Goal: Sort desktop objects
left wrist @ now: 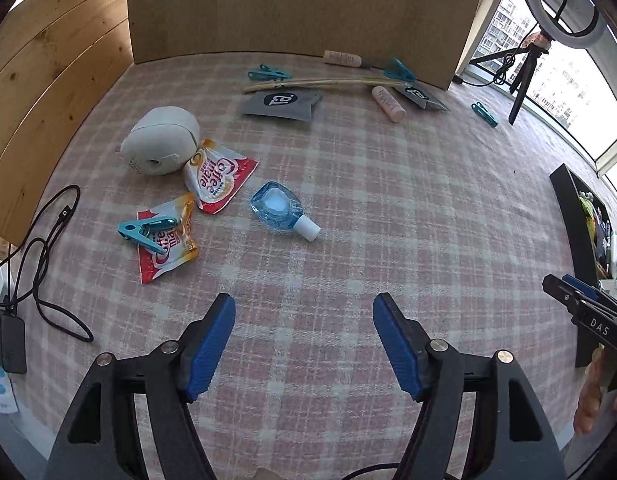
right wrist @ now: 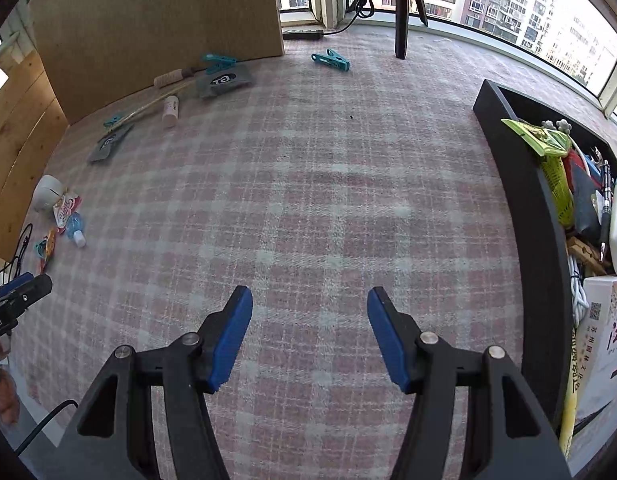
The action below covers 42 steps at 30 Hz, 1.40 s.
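Left gripper (left wrist: pixel 304 316): jaws wide apart, nothing between the blue pads, held above bare checked tablecloth (left wrist: pixel 388 208) at lower centre of the left wrist view. Right gripper (right wrist: pixel 310 308): jaws likewise wide, nothing held, over bare cloth at lower centre of the right wrist view; its tip also shows at the right edge of the left wrist view. Left-centre of the left wrist view holds a cluster: white rounded device (left wrist: pixel 160 146) lying on its side, a red-and-white Coffee-mate sachet (left wrist: pixel 218 178) touching its right side, a second sachet (left wrist: pixel 166 244) lower down with a teal clothespin (left wrist: pixel 146 232) lying on top of it, and a small blue sanitizer bottle (left wrist: pixel 282 208) with a white cap just right of the sachets, on its side, cap toward lower right. Upper centre, near the cardboard backdrop (left wrist: pixel 304 4): grey pouch (left wrist: pixel 282 104), a second grey pouch (left wrist: pixel 420 96) to its right, a pale pink tube (left wrist: pixel 388 104) between them, another pink tube (left wrist: pixel 342 58) farther back, a long thin stick (left wrist: pixel 320 82) and further teal clips (left wrist: pixel 268 74). One lone teal clip (left wrist: pixel 484 114) sits apart at upper right. Black tray (right wrist: pixel 524 208) along the right edge of the right wrist view, packed with mixed items; contents are too crowded to list. Black cable (left wrist: pixel 40 256) lies at the left edge of the left wrist view.
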Each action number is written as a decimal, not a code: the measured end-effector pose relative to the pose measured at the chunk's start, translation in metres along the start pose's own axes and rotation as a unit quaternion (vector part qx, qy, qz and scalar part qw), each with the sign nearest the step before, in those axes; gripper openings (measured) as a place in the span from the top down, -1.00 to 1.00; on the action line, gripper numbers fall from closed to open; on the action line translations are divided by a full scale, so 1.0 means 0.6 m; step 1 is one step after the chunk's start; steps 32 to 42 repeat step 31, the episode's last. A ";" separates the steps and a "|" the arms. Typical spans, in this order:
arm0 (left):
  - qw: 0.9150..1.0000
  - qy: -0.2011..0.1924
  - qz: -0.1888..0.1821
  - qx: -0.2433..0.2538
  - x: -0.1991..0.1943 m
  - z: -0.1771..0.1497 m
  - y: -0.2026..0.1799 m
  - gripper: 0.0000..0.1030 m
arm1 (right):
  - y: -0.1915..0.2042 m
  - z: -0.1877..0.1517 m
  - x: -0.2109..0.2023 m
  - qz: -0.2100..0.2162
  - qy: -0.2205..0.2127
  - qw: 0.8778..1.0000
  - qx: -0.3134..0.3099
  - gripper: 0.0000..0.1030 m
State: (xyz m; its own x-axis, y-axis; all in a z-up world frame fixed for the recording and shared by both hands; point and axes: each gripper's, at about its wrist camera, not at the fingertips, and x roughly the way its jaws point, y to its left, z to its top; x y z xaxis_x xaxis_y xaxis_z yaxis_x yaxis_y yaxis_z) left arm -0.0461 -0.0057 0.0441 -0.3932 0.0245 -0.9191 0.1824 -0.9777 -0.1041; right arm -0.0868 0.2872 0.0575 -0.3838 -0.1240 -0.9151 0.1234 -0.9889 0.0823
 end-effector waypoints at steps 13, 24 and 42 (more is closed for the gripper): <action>1.000 -0.011 -0.012 0.011 -0.003 -0.013 0.002 -0.38 | 0.002 -0.032 0.004 -0.018 0.008 1.000 0.010 -0.14; 1.000 -0.007 -0.008 0.014 -0.009 -0.021 0.002 -0.47 | 0.002 -0.045 -0.003 -0.020 0.010 1.000 0.009 -0.14; 1.000 -0.018 -0.004 0.016 -0.017 -0.025 0.000 -0.47 | 0.001 -0.040 -0.004 -0.016 0.008 1.000 0.004 -0.14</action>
